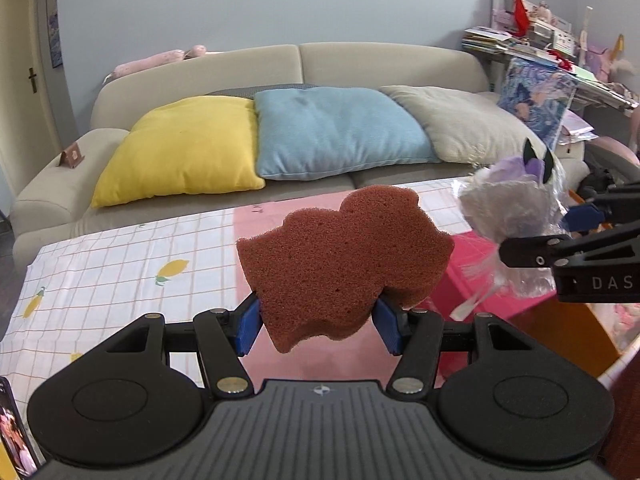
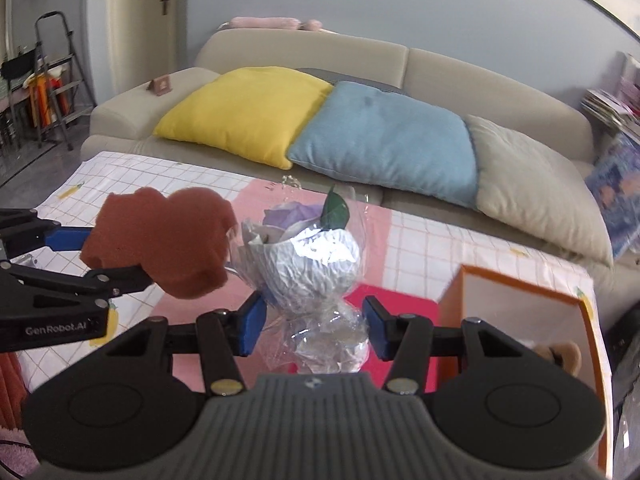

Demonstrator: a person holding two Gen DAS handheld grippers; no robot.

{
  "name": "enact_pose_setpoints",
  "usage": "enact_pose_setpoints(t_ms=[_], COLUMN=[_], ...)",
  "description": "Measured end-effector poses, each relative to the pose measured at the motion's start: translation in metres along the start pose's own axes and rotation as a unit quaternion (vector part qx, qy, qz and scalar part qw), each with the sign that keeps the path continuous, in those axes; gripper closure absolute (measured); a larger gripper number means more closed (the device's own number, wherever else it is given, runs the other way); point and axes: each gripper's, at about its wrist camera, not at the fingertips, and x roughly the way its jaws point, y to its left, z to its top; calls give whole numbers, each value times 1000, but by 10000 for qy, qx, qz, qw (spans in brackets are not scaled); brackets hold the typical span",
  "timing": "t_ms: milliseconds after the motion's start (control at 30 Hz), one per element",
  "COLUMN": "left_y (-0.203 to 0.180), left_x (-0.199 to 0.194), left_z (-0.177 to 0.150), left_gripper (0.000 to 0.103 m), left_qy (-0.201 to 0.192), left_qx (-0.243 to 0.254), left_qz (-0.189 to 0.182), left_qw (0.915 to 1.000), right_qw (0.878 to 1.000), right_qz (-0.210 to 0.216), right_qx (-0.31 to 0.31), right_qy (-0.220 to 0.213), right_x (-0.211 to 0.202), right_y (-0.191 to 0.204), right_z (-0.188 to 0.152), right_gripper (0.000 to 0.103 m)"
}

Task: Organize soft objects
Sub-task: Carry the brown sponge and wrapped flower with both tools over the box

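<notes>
Above checked tablecloth [image 1: 100, 264], porous rust-brown sponge [image 1: 344, 260] and cellophane-wrapped lilac bouquet [image 2: 308, 256], each clamped between fingers

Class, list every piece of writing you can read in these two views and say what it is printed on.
"DAS": on the right gripper body, cut off by the picture's edge.
"GenRobot.AI": on the left gripper body.
Books and papers on the shelf: too small and blurred to read.

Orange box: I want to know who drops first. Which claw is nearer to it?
Right. The right claw, gripping the wrapped flower, hangs just beside the orange box; the left claw, holding the brown sponge, is farther over the tablecloth.
</notes>
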Motion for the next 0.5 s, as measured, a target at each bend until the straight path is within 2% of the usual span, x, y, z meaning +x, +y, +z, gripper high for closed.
enact_pose_setpoints(t_ms=[333,500], left_y=[-51,-80], left_x=[-11,-7], left_z=[-1,7], left_gripper=[36,36], left_qy=[-130,-158], left_qx=[158,270], left_qz=[-448,-678], left_qw=[9988,9972], right_qw=[9966,9931], right_qz=[-580,-865], right_qx=[587,790], right_qy=[45,-18], right_x=[-38,-47], right_y=[-52,-73], right_z=[-44,-54], right_gripper=[51,51])
